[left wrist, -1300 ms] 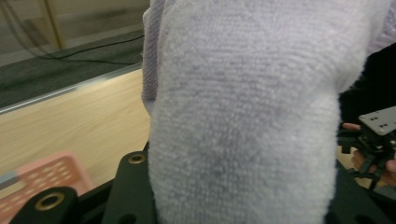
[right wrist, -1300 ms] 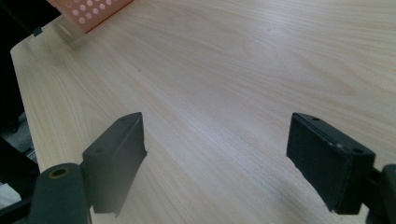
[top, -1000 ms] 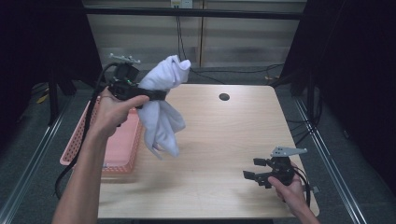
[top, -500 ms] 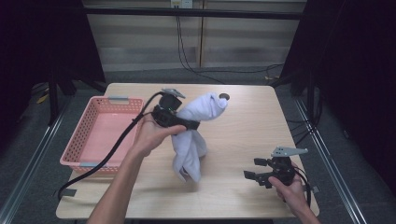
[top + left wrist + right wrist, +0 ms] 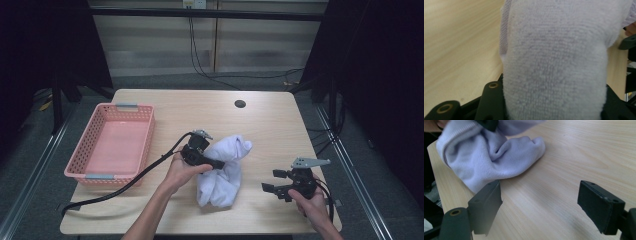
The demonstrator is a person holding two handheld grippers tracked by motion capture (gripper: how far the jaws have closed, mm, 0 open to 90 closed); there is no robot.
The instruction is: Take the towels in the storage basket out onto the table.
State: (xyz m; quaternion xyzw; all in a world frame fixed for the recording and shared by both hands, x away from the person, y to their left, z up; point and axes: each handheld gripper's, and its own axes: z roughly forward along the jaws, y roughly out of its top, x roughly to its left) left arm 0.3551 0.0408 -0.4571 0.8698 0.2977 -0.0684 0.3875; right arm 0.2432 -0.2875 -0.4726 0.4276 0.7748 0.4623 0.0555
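Note:
A pale lavender towel (image 5: pixel 222 172) lies bunched on the wooden table (image 5: pixel 280 120), its lower part resting on the surface. My left gripper (image 5: pixel 215 162) is shut on the towel near its upper fold; in the left gripper view the towel (image 5: pixel 554 62) presses up close between the black jaws. My right gripper (image 5: pixel 270 181) hovers low at the front right, open, jaws pointing left toward the towel with a gap between. In the right gripper view the towel (image 5: pixel 491 152) lies ahead of the left fingertip (image 5: pixel 486 205), with bare table between the jaws.
A pink plastic basket (image 5: pixel 85 165) stands at the table's left side with nothing in it. A dark round hole (image 5: pixel 240 104) sits near the far edge. The left gripper's black cable (image 5: pixel 125 185) trails off the front left. Dark curtains flank the table.
My left gripper has carried the towel from above the basket to the right and down; the towel now rests on the table's middle. The right gripper has stayed in place.

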